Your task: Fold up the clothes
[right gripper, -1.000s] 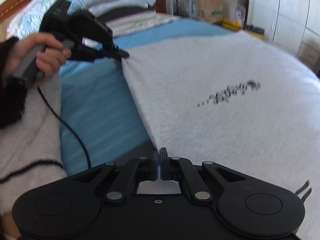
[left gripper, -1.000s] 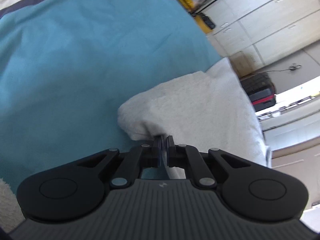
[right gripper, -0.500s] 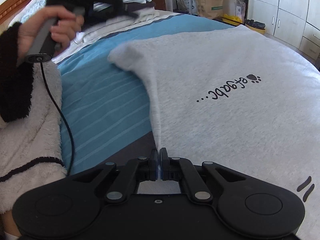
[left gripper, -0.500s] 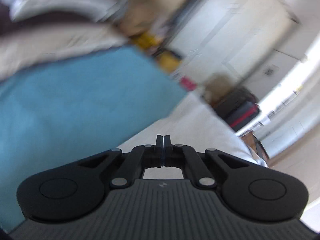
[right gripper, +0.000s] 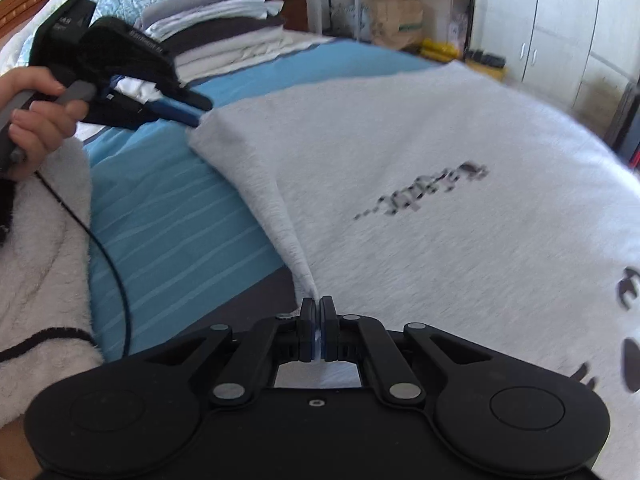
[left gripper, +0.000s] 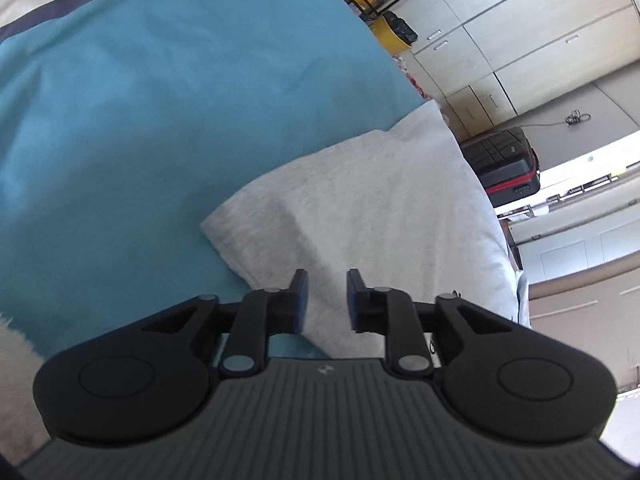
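One pale grey sweatshirt with dark printed lettering (right gripper: 420,216) lies spread on the blue bedcover with lighter stripes (right gripper: 168,232), filling the right and far half of the right wrist view; print is blurred. Two black two-finger grippers in play. Right gripper (right gripper: 318,330): jaws closed together, pinching the sweatshirt's near edge, cloth drawn up to a taut ridge running from the pads toward the far left corner. Left gripper (left gripper: 322,300): jaws parted by a clear gap, nothing between them, poised just over the rounded grey corner of the garment; in the right wrist view its blue-padded tips sit at that same far left corner, contact not resolvable. One hand (right gripper: 40,116) grips its handle, white fleecy sleeve (right gripper: 44,264) below, one black cable (right gripper: 116,264) trailing. One stack of folded laundry (right gripper: 224,36) at far left
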{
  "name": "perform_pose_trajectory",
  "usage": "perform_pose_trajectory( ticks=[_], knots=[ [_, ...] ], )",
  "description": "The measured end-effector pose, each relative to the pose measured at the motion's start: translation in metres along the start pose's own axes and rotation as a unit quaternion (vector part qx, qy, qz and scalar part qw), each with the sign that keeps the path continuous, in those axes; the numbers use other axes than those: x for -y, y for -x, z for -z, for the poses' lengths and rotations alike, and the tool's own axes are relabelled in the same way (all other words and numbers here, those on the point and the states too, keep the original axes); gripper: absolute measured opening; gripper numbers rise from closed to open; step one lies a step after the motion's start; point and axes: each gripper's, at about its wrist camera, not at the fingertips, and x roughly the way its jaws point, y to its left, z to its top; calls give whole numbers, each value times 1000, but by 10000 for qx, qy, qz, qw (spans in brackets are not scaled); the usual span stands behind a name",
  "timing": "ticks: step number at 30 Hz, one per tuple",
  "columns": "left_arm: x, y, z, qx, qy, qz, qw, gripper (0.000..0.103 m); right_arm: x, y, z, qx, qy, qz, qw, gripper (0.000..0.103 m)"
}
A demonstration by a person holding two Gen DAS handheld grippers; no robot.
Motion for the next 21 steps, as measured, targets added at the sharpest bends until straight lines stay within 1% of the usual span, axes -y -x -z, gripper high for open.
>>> perform_pose_trajectory(
  ticks=[1,2,4,6,8,9,10,11,12,14,15,16,17,18,19,20,21],
  knots=[
    [-4,-4,-1,32,120,-144,9998,53,3,2,-1,40,-45,33,10000,3],
    [-8,-8,-1,65,241,-289,9993,58,5,3,-2,79,-89,66,9999,3],
    [-17,-16,-2,129,481,-577,9971,59,10,6,-3,158,-178,133,9996,3],
    [-18,-27,-6,180,559,-696,9958,59,12,8,-4,231,-206,94,9995,3],
    [-12,-43,-10,39,408,-855,9955,64,12,10,-4,300,-209,14,9993,3],
    [-8,-51,-12,-59,305,-948,9950,69,13,11,-5,335,-210,-26,9992,3],
    [-2,-58,-13,-87,166,-983,9950,77,13,11,-5,370,-212,-66,9991,3],
    [5,-62,-15,-54,-6,-967,9953,79,13,12,-5,405,-213,-106,9989,3],
    [13,-67,-16,-20,-177,-952,9953,76,13,13,-5,440,-215,-146,9987,3],
    [27,-72,-20,161,-658,-917,9935,39,14,15,-6,509,-218,-226,9982,3],
    [33,-72,-23,280,-875,-862,9920,5,14,15,-6,544,-219,-266,9979,3],
    [38,-67,-24,484,-1036,-752,9906,5,14,16,-6,579,-221,-305,9976,3],
    [45,-56,-24,798,-1234,-673,9868,5,14,17,-6,613,-222,-345,9973,3],
    [53,-44,-21,1149,-1474,-639,9803,5,15,18,-7,648,-224,-385,9969,3],
    [63,-30,-16,1527,-1770,-634,9702,5,15,18,-7,683,-225,-425,9965,3],
    [73,-14,-8,1927,-2112,-655,9560,6,15,19,-7,717,-226,-465,9961,3],
    [84,-3,1,2225,-2482,-784,9395,6,13,18,-7,695,-193,-497,9962,3]
  ],
)
